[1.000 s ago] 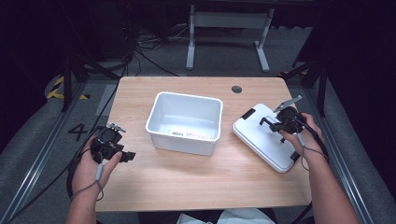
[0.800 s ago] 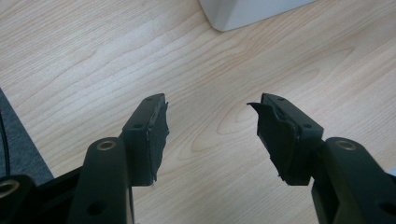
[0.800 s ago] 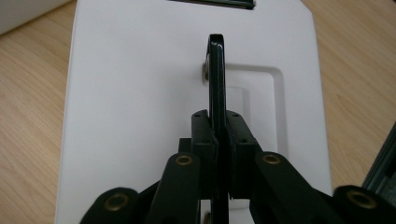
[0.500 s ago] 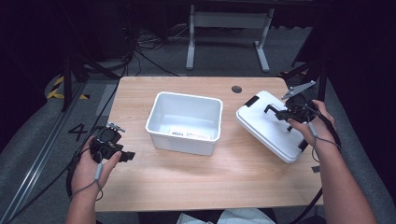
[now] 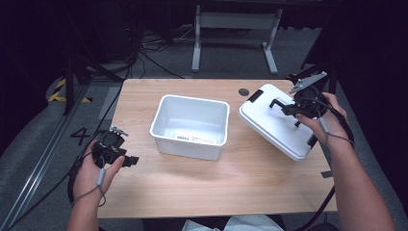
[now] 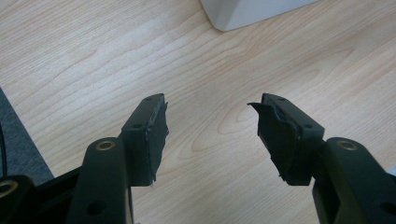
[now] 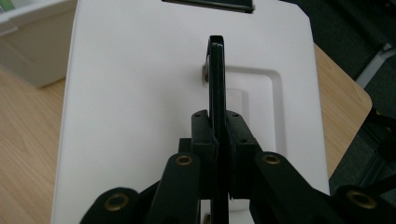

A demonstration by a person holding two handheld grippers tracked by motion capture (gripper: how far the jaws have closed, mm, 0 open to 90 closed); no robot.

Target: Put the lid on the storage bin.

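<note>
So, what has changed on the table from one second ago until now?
The right claw, shut on the black handle of the white lid, has lifted the lid off the table, tilted it, and carried it toward the white bin. The bin and the open left claw stayed as they were.

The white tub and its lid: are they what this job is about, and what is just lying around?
In use: white lid, held by its handle in the right tool; open white tub.
Idle: left tool, open over bare table; cables on floor.

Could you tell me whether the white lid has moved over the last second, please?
Yes. The lid, held by the right gripper, has lifted and tilted, shifting toward the table's far edge.
</note>
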